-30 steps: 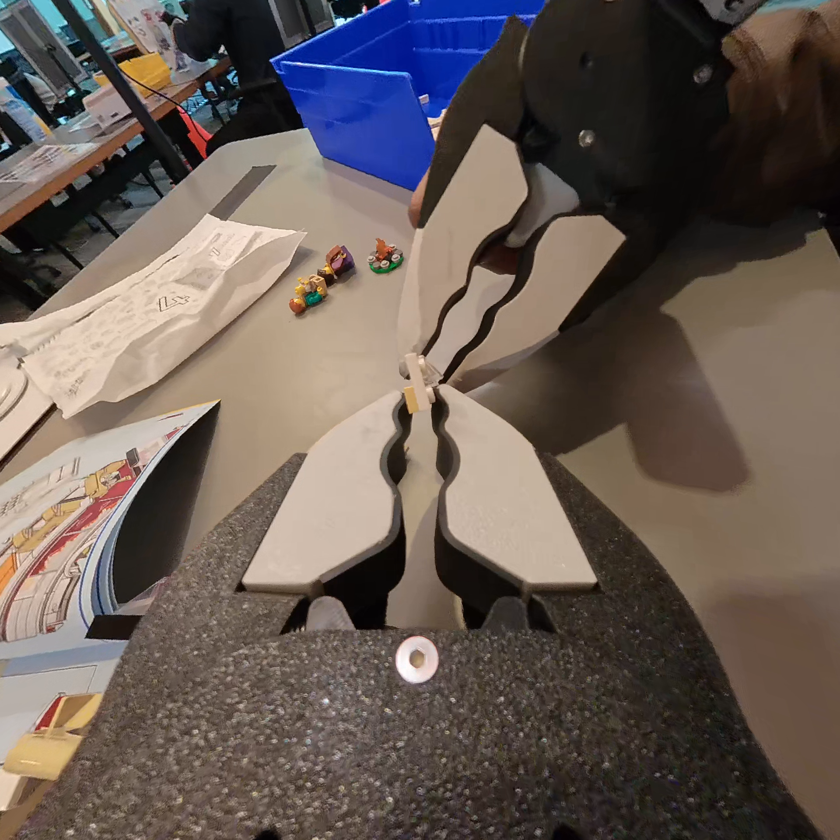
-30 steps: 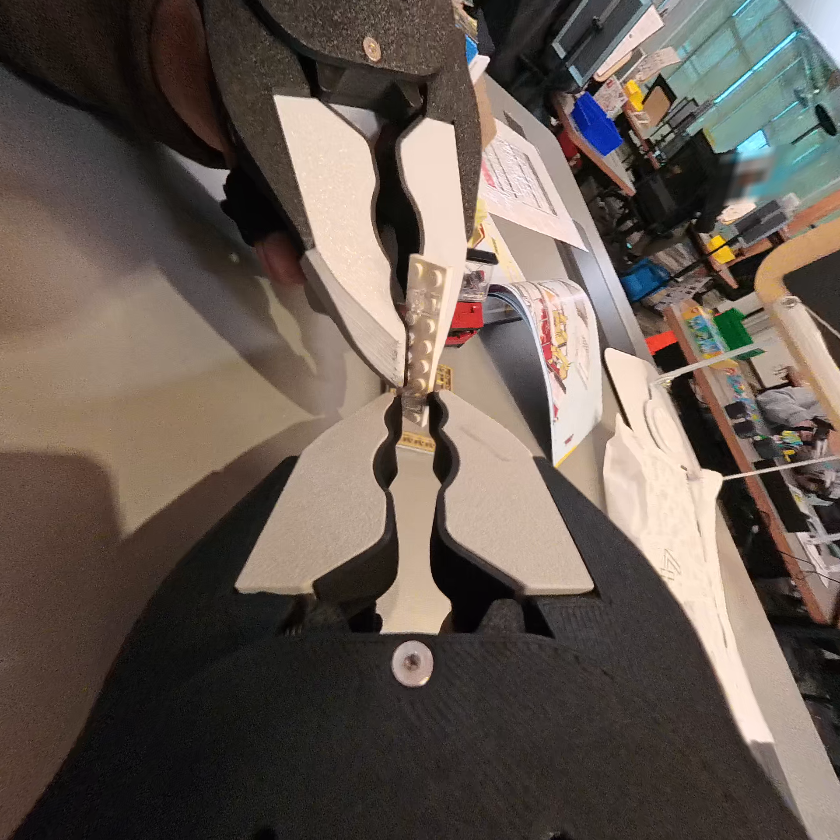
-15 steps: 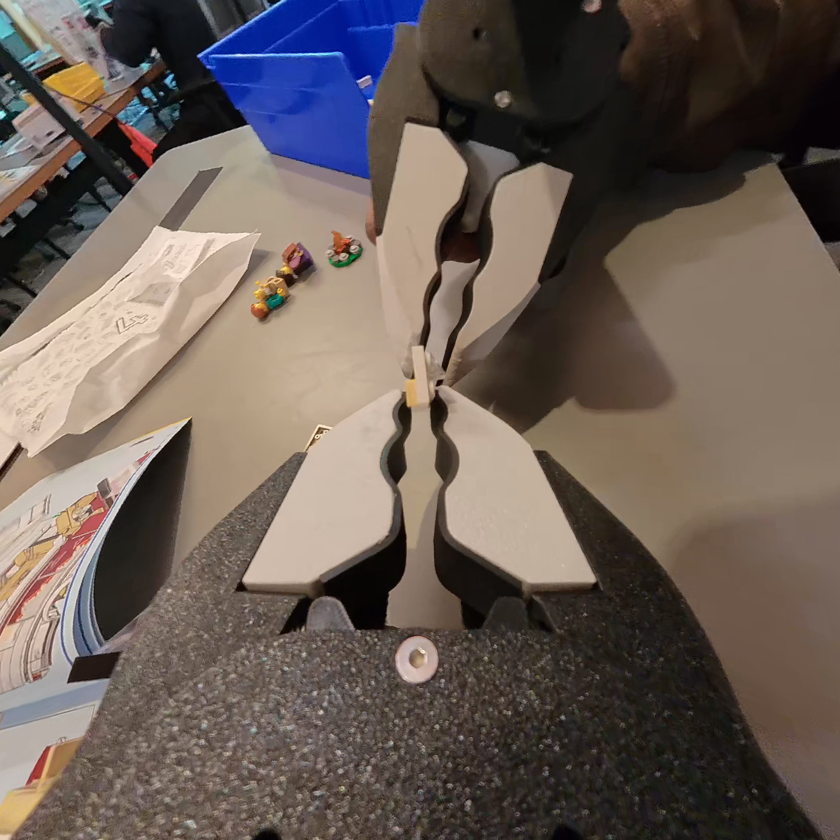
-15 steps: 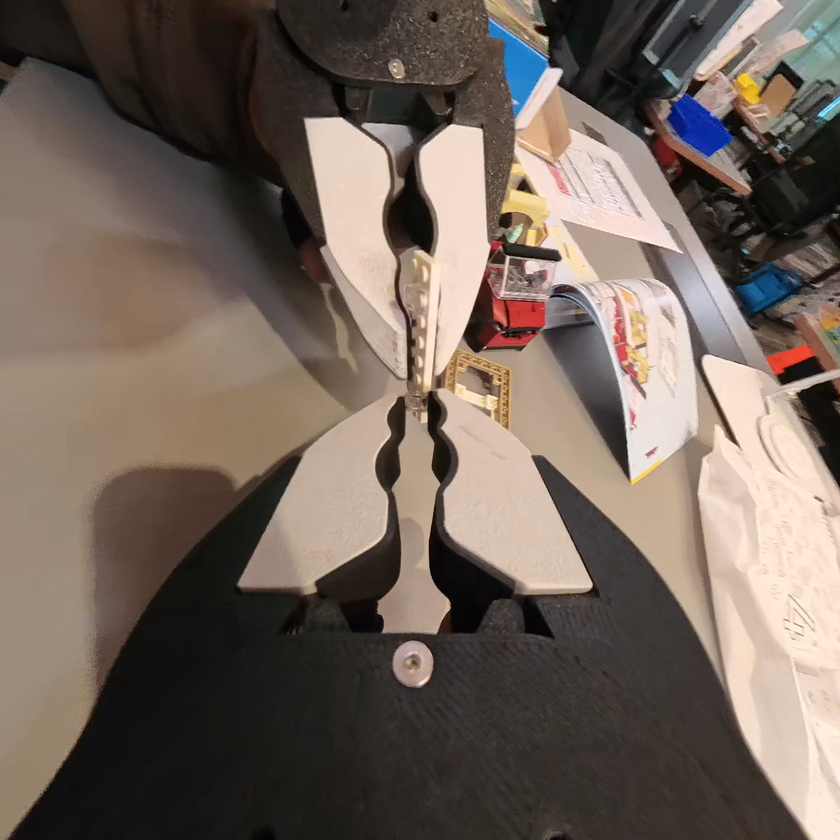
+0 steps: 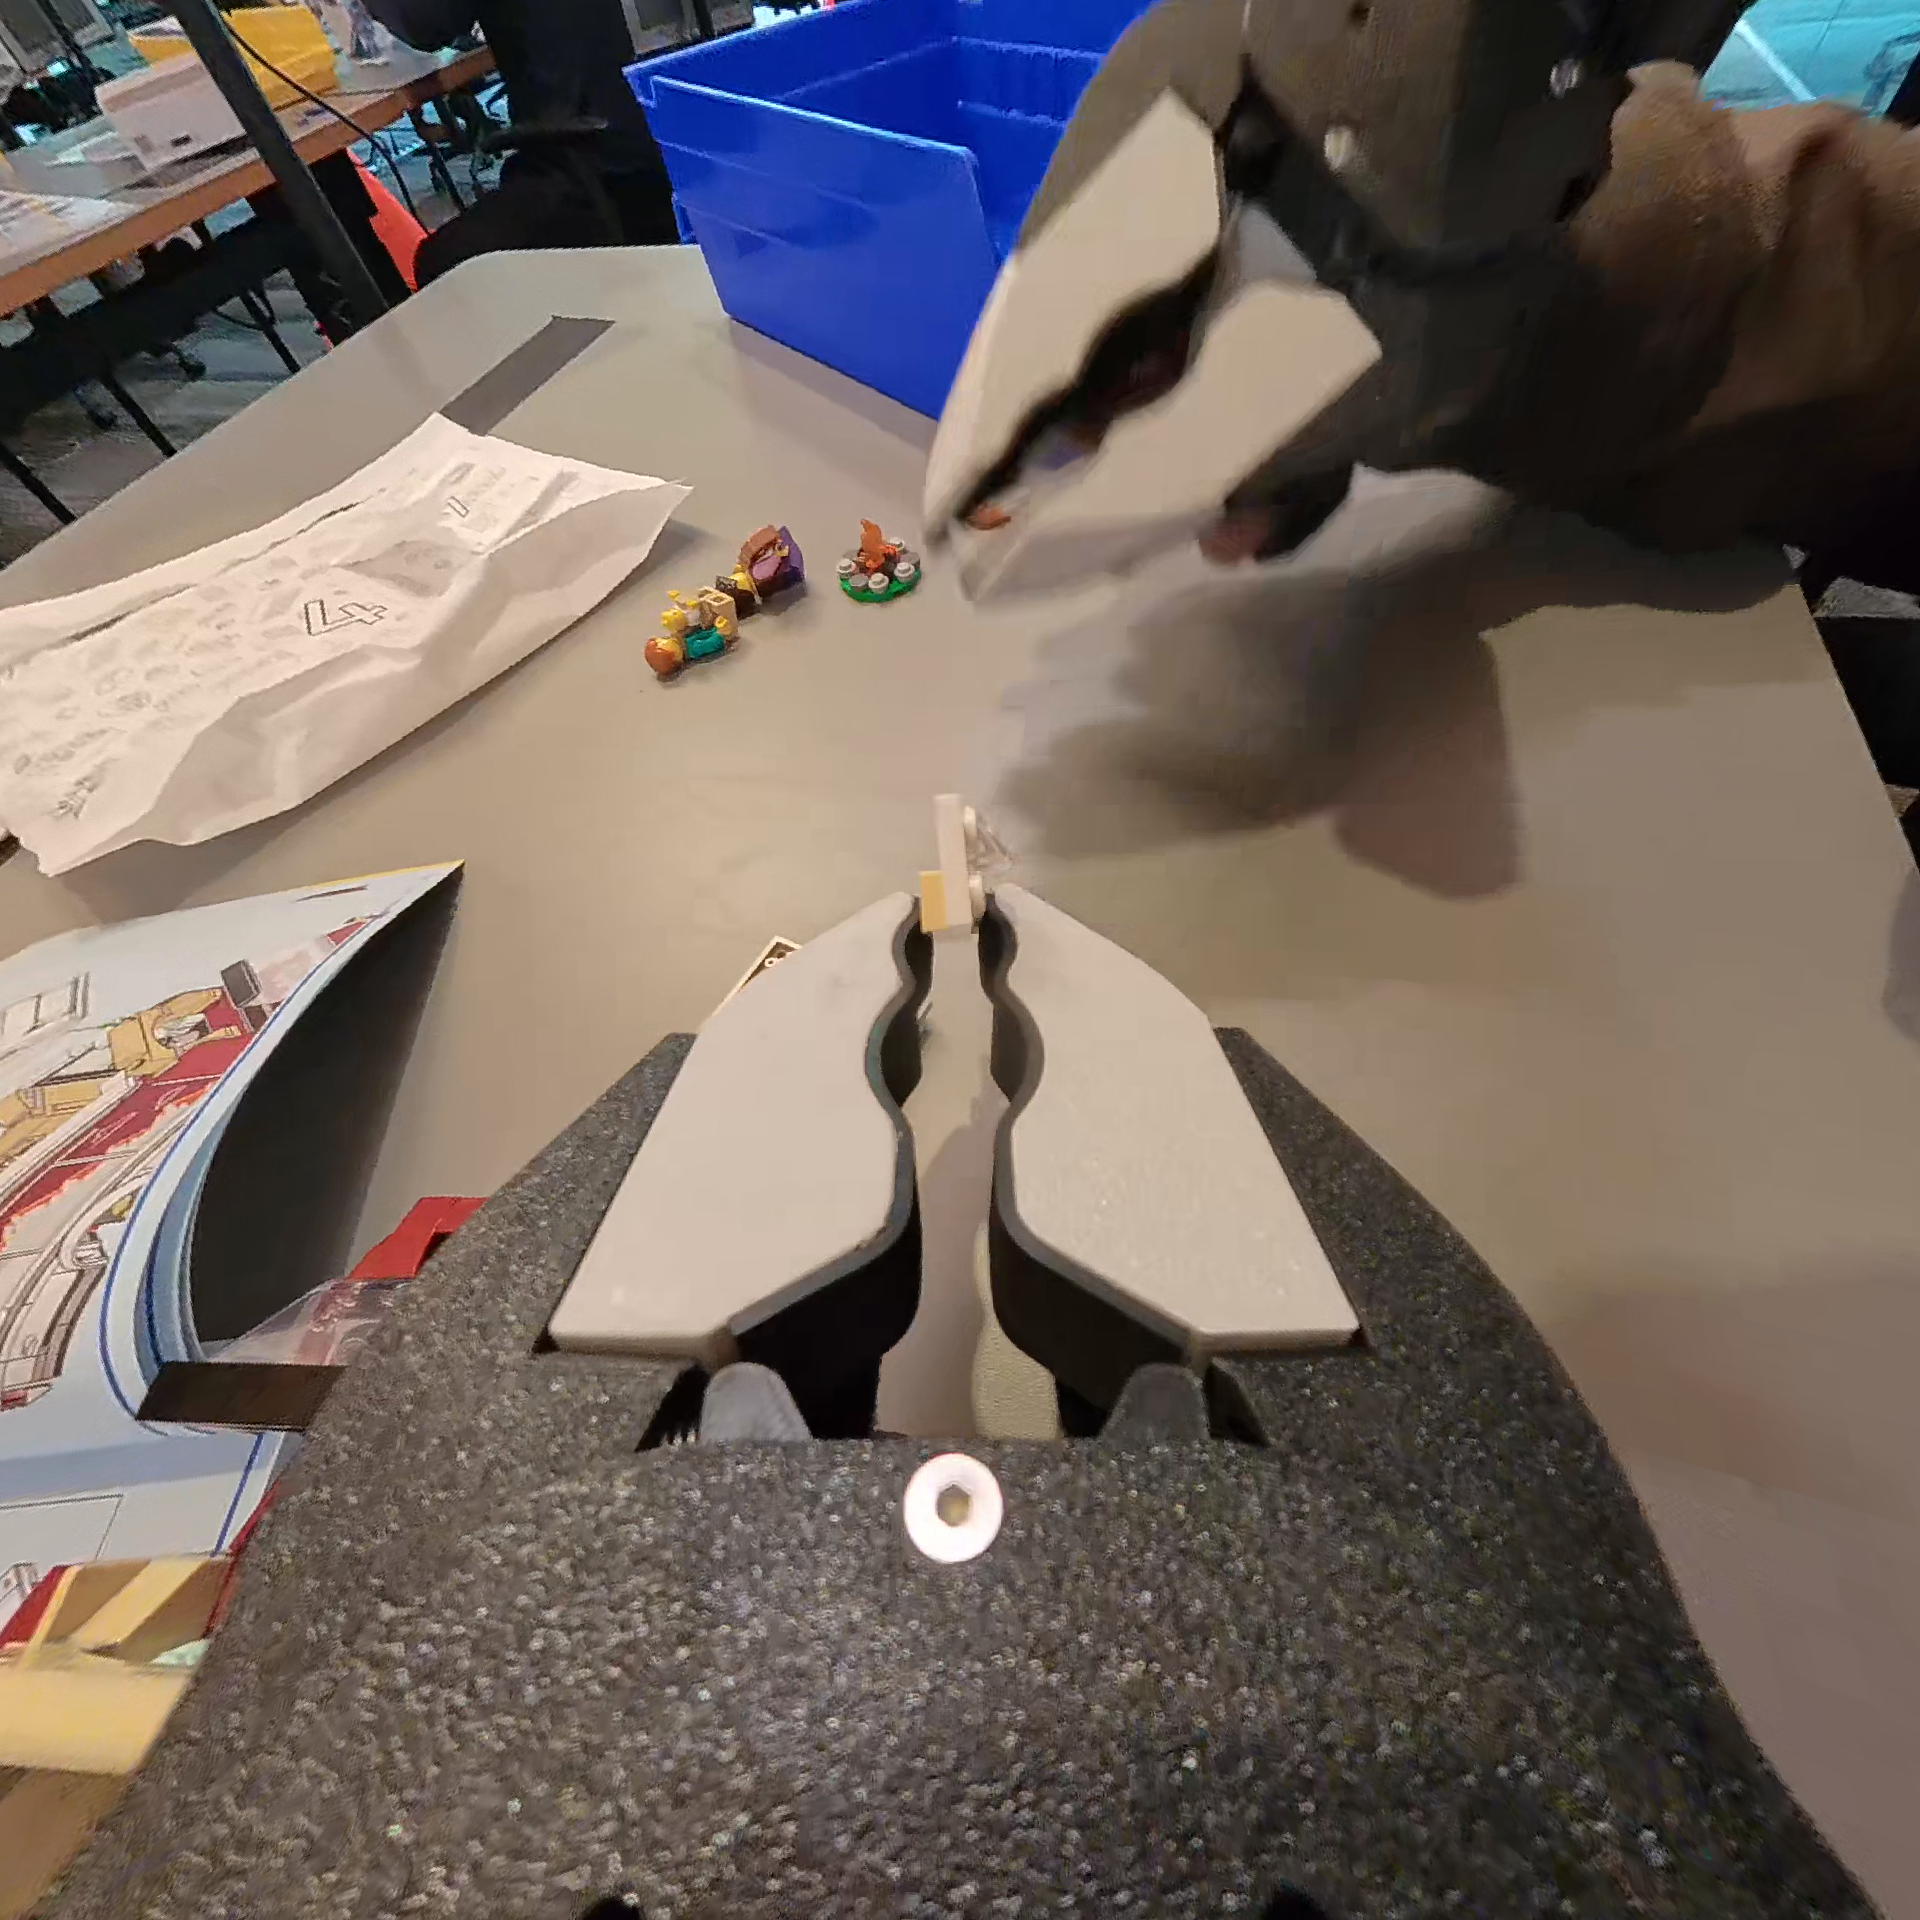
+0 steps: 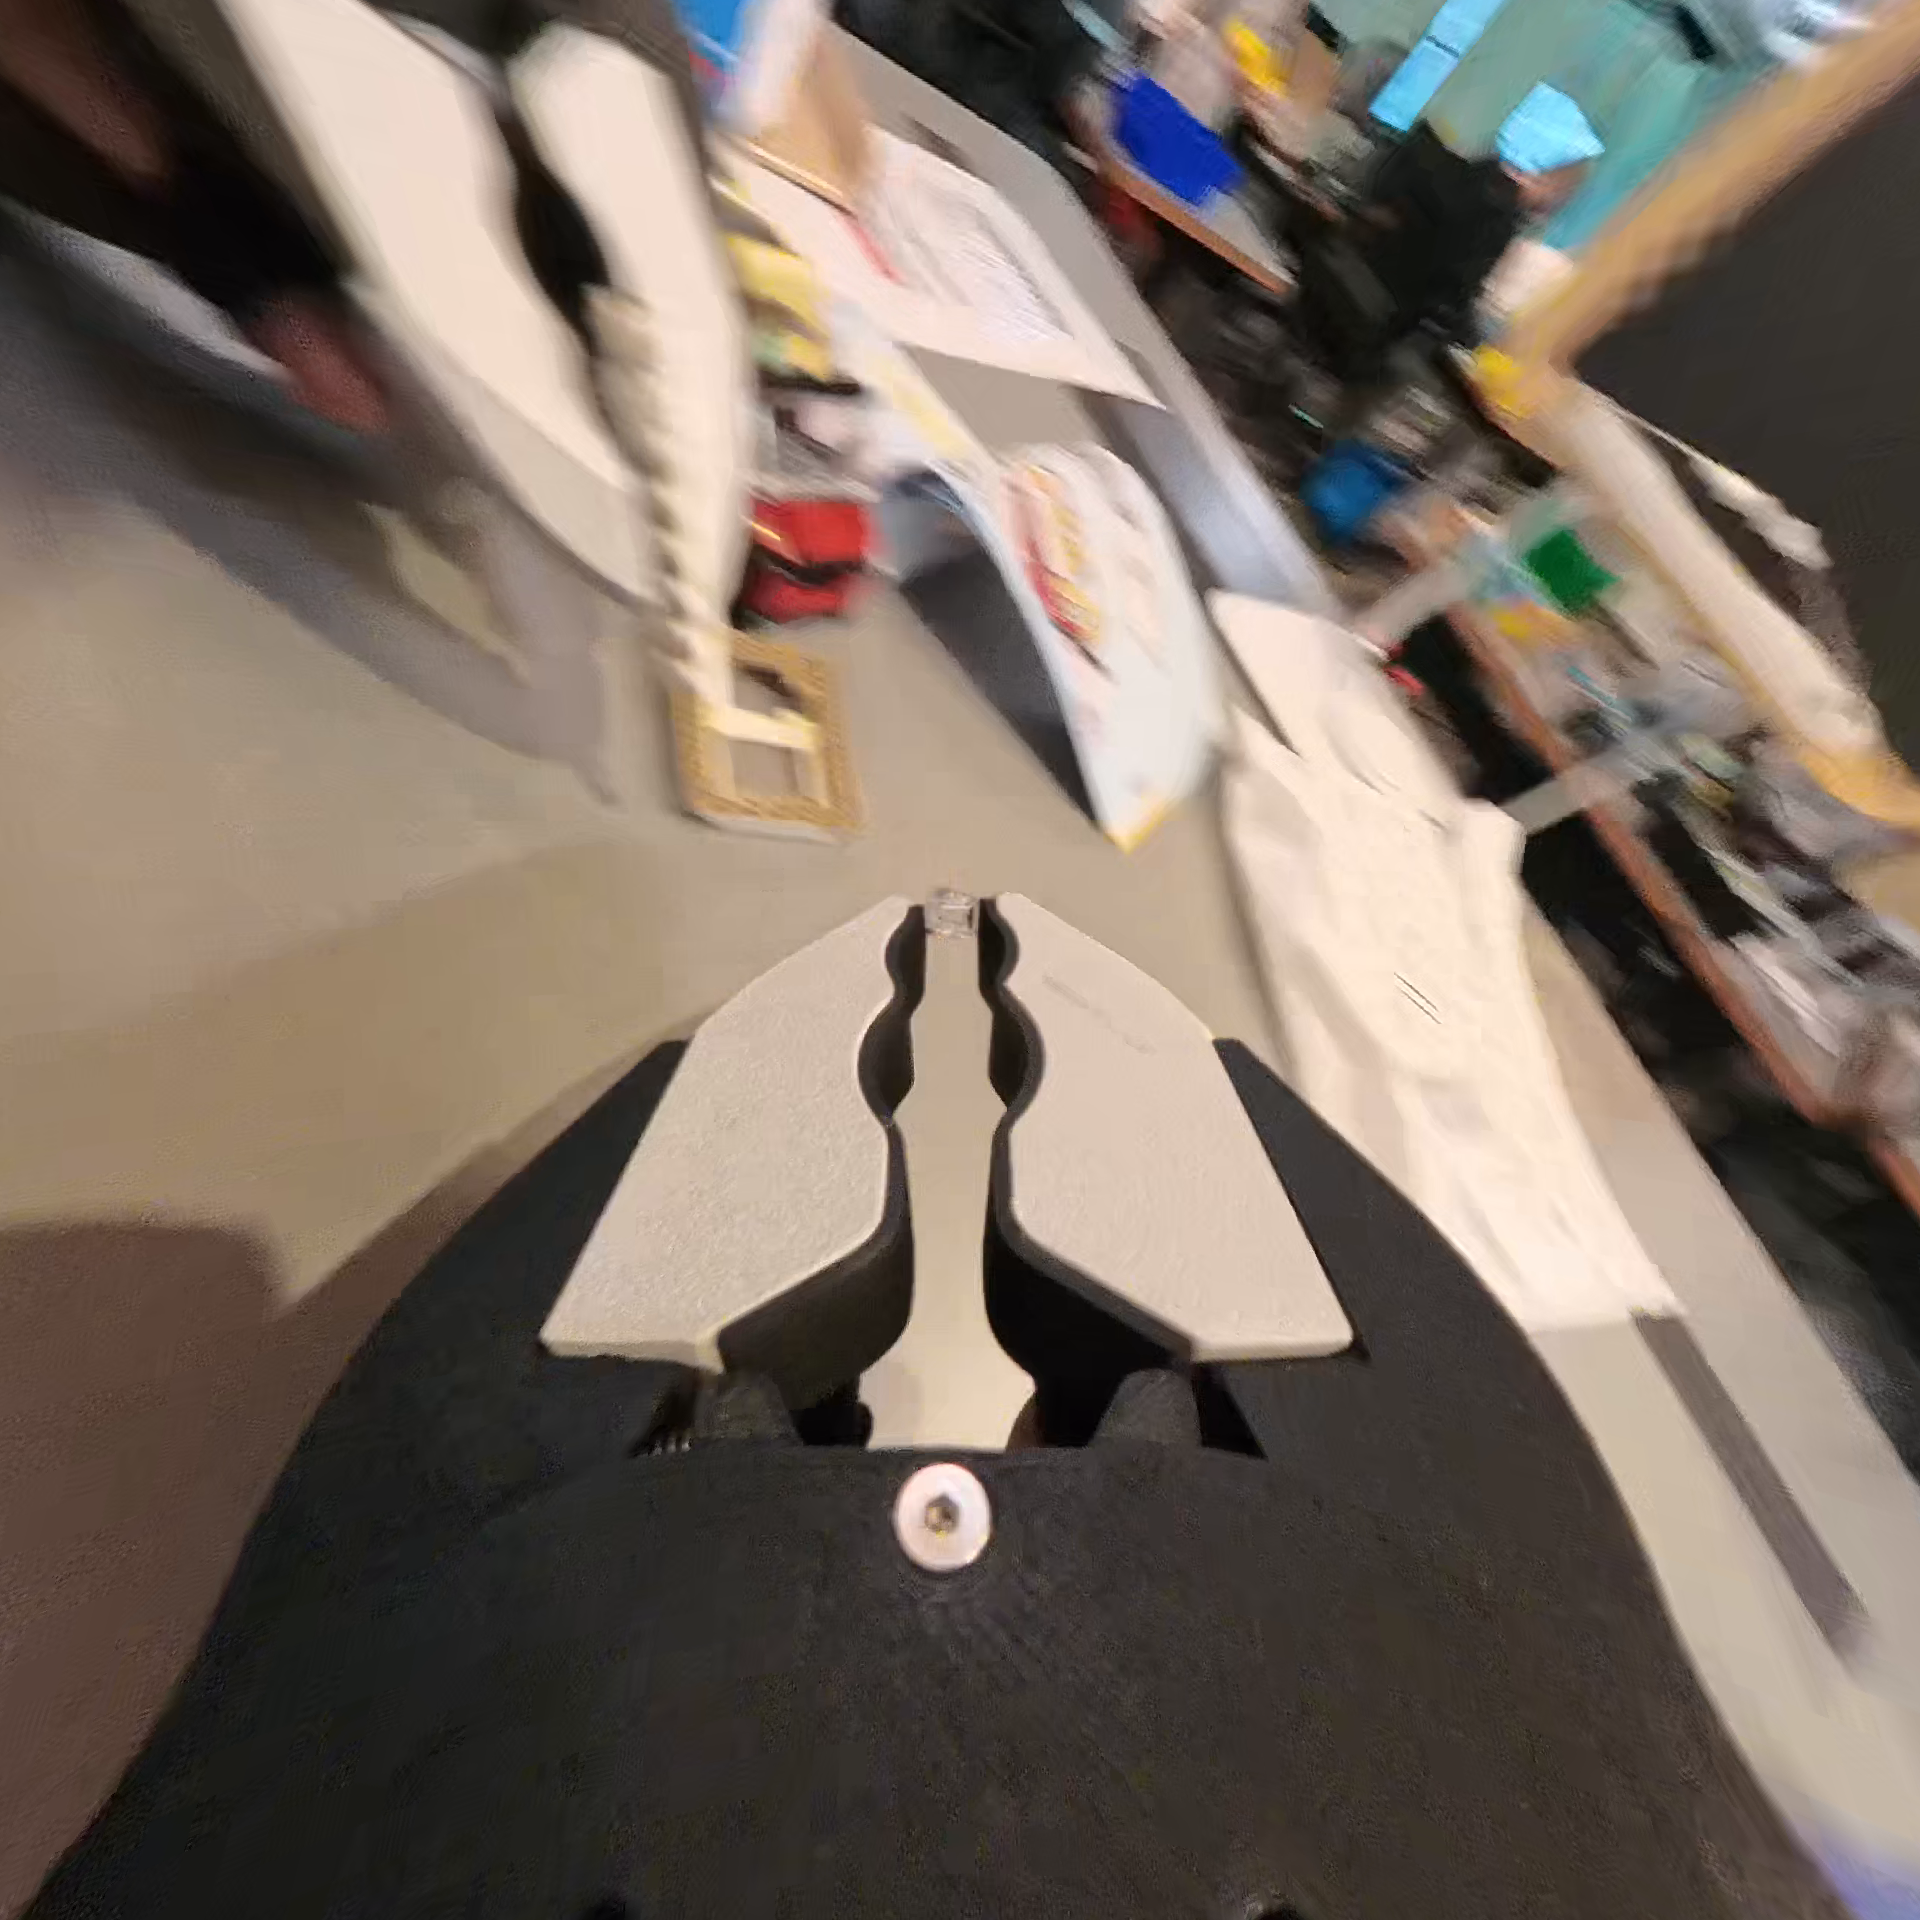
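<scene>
My left hand-held gripper is pinched on a cream studded plate above the tabletop. My right hand-held gripper nips what looks like a small clear piece; blurry view. I'd steady both before aligning.

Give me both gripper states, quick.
Left gripper: closed on a white studded plate.
Right gripper: closed on a small clear piece.
</scene>
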`<state>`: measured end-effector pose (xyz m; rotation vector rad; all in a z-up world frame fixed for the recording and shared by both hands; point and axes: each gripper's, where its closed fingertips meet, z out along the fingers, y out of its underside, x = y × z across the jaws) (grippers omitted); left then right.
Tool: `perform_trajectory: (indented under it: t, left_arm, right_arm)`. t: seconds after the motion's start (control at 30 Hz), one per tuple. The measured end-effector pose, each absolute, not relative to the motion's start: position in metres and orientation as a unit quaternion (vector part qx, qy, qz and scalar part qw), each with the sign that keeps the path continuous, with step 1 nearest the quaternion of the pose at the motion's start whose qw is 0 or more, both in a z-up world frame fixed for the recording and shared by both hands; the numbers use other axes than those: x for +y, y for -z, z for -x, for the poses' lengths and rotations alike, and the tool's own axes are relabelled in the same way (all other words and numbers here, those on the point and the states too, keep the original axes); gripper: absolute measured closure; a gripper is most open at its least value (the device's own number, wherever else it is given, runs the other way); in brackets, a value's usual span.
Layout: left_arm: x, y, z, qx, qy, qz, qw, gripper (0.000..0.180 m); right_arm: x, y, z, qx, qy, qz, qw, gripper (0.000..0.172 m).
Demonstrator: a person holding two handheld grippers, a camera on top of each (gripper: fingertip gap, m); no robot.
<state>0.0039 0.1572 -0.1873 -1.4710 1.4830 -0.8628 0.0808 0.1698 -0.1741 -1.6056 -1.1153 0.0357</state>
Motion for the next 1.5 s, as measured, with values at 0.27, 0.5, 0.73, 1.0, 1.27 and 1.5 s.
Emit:
perform_trajectory:
  t: [0.27, 0.5, 0.73, 1.0, 1.27, 1.5]
  left_arm:
    - [0.158, 0.185, -0.005, 0.577, 0.351, 0.602, 0.426, 0.172]
    - [0.161, 0.187, -0.005, 0.572, 0.338, 0.611, 0.431, 0.172]
    - [0.166, 0.195, -0.006, 0.541, 0.33, 0.649, 0.421, 0.172]
    - [0.165, 0.195, -0.005, 0.53, 0.326, 0.661, 0.419, 0.172]
    - [0.159, 0.192, -0.006, 0.535, 0.324, 0.658, 0.42, 0.172]
    - [0.16, 0.196, -0.006, 0.555, 0.302, 0.648, 0.425, 0.172]
  right_arm:
    - [0.166, 0.16, -0.322, -0.171, 0.199, 0.826, 0.499, 0.157]
    - [0.161, 0.151, -0.299, -0.212, 0.242, 0.81, 0.49, 0.154]
    - [0.164, 0.134, -0.098, -0.396, 0.091, 0.697, 0.591, 0.157]
    - [0.16, 0.145, 0.015, -0.467, -0.022, 0.654, 0.595, 0.153]
    - [0.163, 0.157, 0.013, -0.467, -0.044, 0.674, 0.571, 0.154]
    - [0.16, 0.162, 0.013, -0.501, -0.042, 0.658, 0.56, 0.161]
